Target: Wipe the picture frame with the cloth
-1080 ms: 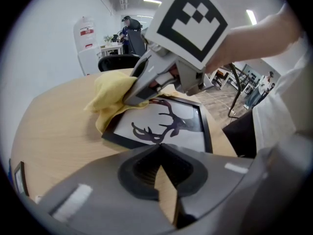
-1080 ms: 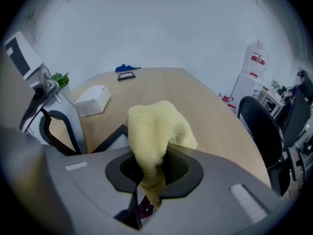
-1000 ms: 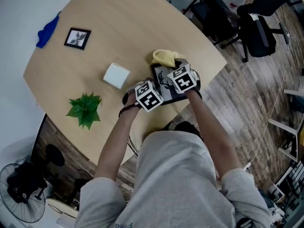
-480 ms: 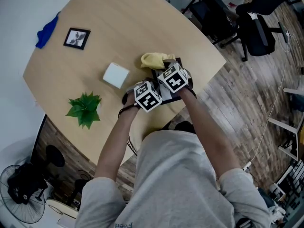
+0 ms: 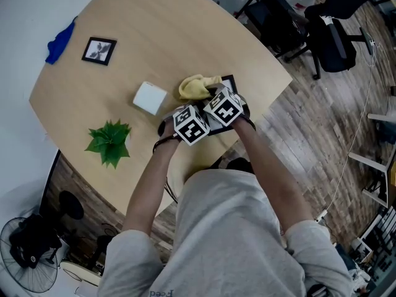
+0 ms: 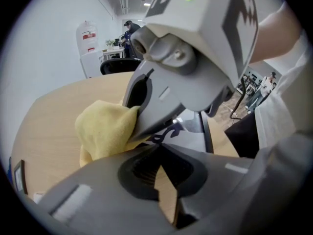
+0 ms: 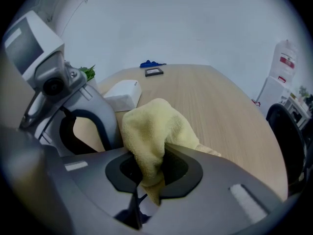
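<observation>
You're mid-wipe; your right gripper (image 7: 148, 182) is clamped on the yellow cloth (image 7: 156, 126) at the upper-left corner of the picture frame (image 5: 231, 81), mid-picture near the tabletop (image 5: 154, 30) edge; your left gripper (image 6: 159, 148) looks closed on the frame's border; next, drag the cloth across the uncovered glass.

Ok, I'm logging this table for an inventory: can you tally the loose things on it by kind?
Picture frames: 2, the large frame and the small frame.
Cloths: 2, the yellow cloth and the blue cloth.
White box: 1.
Green plant: 1.
Total: 6.
</observation>
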The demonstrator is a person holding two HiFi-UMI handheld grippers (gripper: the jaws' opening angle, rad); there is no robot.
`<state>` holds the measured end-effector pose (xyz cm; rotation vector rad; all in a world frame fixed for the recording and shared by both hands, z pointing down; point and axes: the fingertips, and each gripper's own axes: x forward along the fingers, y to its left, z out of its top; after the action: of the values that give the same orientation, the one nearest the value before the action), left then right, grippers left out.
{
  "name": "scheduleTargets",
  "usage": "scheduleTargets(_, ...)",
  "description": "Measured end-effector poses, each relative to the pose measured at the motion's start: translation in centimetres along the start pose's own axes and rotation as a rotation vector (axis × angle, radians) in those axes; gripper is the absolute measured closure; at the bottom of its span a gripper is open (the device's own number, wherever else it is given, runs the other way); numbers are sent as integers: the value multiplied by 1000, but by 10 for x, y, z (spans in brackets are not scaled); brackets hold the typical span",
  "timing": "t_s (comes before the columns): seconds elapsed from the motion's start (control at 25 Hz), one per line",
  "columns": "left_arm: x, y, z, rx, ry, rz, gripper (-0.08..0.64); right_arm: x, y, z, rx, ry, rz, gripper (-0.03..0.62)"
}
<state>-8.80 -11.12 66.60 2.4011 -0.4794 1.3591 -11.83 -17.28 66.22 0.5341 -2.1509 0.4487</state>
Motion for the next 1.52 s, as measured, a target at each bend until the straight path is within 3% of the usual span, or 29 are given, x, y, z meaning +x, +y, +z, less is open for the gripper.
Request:
scheduleTargets(0.32, 0, 1, 1, 6, 1, 8, 508, -12, 15, -26, -119, 46, 16, 543)
scheduleTargets(0.84, -1, 0, 0, 10, 3, 8, 508, -35, 37, -65, -50, 79, -19, 543)
scheduleTargets(1.08, -1, -1, 0, 19, 5, 8, 508, -38, 61, -73, 42, 82, 6, 543)
scheduleTargets(1.32, 0, 0, -1, 23, 4, 8, 508, -42, 80, -82, 5, 87, 11, 543)
scheduleTargets(1.52, -1, -1, -1, 12, 6, 4, 508, -47, 90, -85, -81, 94, 0, 543)
